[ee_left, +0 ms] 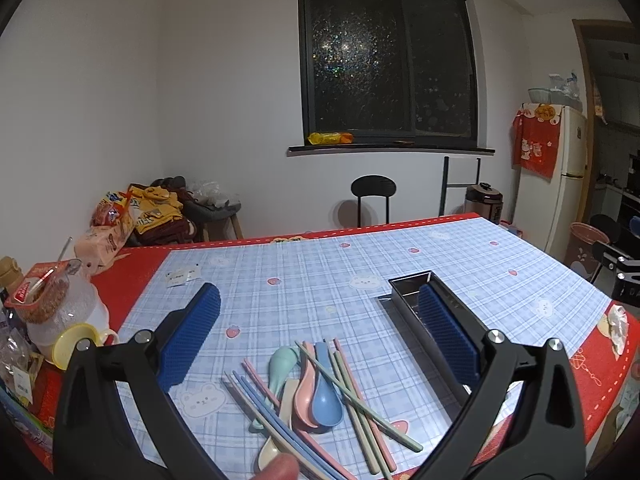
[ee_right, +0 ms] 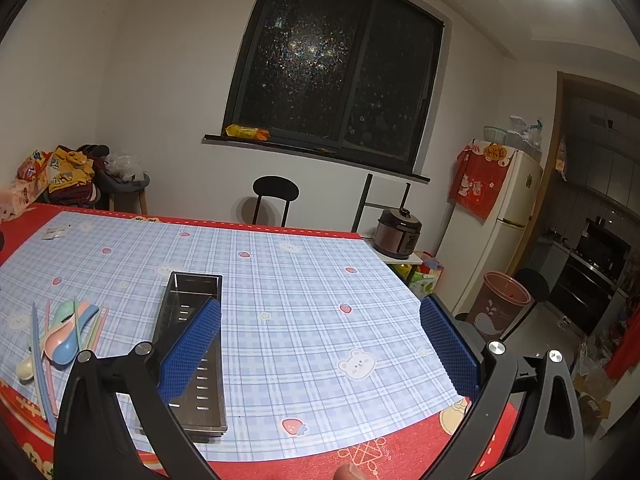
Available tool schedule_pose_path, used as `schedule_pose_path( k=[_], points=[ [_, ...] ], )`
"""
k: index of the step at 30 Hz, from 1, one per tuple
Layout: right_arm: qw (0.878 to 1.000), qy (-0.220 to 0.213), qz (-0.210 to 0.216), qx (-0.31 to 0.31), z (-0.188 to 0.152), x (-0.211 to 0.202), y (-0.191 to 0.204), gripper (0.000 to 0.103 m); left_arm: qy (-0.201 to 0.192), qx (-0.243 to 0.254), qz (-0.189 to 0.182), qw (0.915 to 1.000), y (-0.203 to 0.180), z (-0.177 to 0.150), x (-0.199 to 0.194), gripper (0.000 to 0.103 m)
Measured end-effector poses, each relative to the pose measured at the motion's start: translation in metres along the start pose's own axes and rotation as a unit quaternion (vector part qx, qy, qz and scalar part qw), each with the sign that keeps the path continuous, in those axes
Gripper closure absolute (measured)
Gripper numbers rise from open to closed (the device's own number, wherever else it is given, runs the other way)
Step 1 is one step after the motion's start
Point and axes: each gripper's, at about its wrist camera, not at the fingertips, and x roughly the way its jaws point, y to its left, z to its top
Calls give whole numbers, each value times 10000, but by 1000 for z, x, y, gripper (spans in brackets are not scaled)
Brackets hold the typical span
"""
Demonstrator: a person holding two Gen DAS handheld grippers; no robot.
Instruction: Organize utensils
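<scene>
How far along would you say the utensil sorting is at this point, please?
Nothing looks done: the metal tray appears empty. Nothing is in hand: the left gripper and right gripper are both open. All is left: spoons and chopsticks lie piled on the table beside the tray.
</scene>
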Motion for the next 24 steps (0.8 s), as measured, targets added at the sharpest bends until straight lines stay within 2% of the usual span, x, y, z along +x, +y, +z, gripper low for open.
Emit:
schedule_pose_path(
  k=[7, 9, 12, 16, 19, 24],
  points=[
    [9997, 83, 194, 83, -4, 8, 4, 5, 249, -194, -387, 9988, 12, -5, 10, 5],
    [9986, 104, 457, 231, -6, 12, 5, 5, 276, -285, -443, 9982, 18, -9, 12, 5],
    [9932, 258, 1013, 508, -12, 23, 8, 5, 247, -271, -326, 9988, 28, -15, 12, 5],
    [9833, 574, 1653, 494, -22, 41, 29, 5, 274, -222, -146, 9993, 43, -24, 13, 5],
    [9802, 550, 1851, 444, -28, 44, 47, 5, 294, -102, -52, 9995, 53, -35, 12, 5],
    [9650, 495, 2489, 657, -35, 47, 71, 5, 693, 47, 37, 9976, 68, -61, 21, 5]
  ],
)
